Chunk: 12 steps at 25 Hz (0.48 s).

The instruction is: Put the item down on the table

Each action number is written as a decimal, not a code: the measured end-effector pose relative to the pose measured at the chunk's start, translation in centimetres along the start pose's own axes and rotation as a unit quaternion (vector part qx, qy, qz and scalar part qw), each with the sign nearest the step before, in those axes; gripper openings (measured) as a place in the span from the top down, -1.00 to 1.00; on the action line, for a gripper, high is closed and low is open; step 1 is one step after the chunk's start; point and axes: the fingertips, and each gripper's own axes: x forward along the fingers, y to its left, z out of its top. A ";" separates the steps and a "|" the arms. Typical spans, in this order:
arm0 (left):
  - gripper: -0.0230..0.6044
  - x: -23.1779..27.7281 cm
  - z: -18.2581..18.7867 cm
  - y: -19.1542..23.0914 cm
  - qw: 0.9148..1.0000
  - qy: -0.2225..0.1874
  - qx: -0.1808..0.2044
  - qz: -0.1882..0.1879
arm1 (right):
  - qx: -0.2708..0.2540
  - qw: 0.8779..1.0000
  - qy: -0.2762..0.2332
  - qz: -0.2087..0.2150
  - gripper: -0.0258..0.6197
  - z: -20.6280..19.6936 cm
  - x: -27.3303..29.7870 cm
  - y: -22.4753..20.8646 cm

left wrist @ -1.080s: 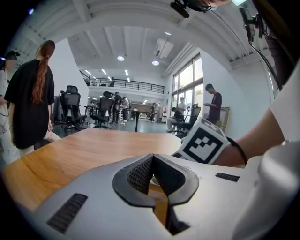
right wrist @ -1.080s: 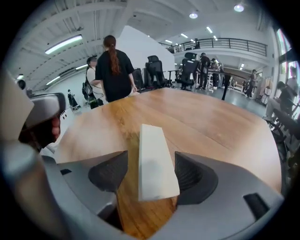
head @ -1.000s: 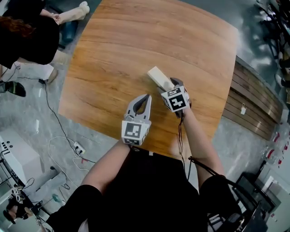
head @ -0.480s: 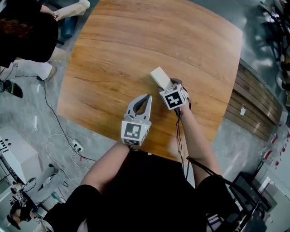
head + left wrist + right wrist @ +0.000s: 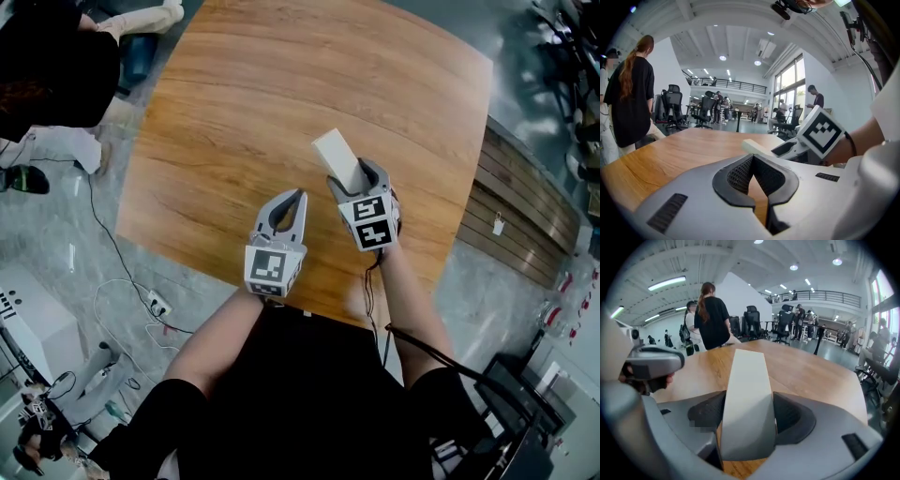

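Head view: the pale block (image 5: 336, 155) projects forward and slightly left from the right tongs (image 5: 359, 176), over the bench (image 5: 225, 103).

Left gripper view: the left tongs (image 5: 752, 158) are closed, tips together, holding nothing.

Right gripper view: the jaws clamp the block's near end, its long axis running away from them. Contact with the bench cannot be determined.

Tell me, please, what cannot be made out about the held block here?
- Rear end of the pale rectangular block: right gripper view, hidden inside the right tool.
- Its underside and any gap above the brown wooden table: head view, covered by the block itself.
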 end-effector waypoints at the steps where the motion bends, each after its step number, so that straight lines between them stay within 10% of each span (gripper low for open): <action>1: 0.92 -0.3 0.5 -0.2 1.000 -0.005 0.001 0.000 | 0.005 1.000 -0.020 -0.005 0.09 1.0 -1.6 0.2; 12: 0.92 -3.7 7.7 -4.0 0.996 -0.076 0.032 -0.019 | 0.006 0.974 -0.220 -0.054 0.09 7.8 -17.7 4.1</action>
